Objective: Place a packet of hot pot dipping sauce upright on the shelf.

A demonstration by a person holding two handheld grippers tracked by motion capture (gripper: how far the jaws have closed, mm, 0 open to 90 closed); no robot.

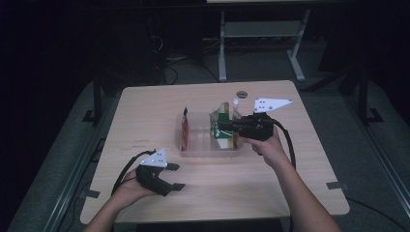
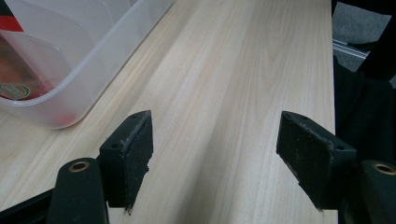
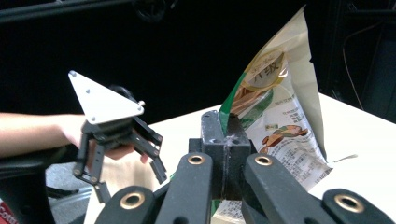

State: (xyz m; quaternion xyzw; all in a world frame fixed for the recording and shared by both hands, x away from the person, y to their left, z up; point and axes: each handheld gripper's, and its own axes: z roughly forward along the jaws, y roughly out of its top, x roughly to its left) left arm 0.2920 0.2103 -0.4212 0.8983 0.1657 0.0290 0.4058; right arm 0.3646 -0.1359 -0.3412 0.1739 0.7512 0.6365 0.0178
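Over the clear plastic bin (image 1: 193,145) at the middle of the table (image 1: 145,106), the right hand-held gripper (image 1: 225,127) has its jaws pinched fully together on the edge of a green-and-cream snack bag (image 3: 273,116). In the right gripper view the bag rises from the closed pads, slightly crumpled and leaning to one side, clamped near a lower corner so that most of its printed face stands free. In the high view the bag hangs over the right part of the bin. My guess is that holding it by one edge lets it drop or lift cleanly past the bin wall. A red packet (image 1: 184,129) stands against the left inner wall of the bin, so the right side is where there is room. The left hand-held gripper (image 1: 177,177) rests low near the front left of the table, jaws spread wide with nothing between them, only bare wood beyond its pads (image 2: 133,158). The bin's corner sits just off to its side. It seems parked there to keep clear of the working hand while staying close enough to steady the bin if needed.
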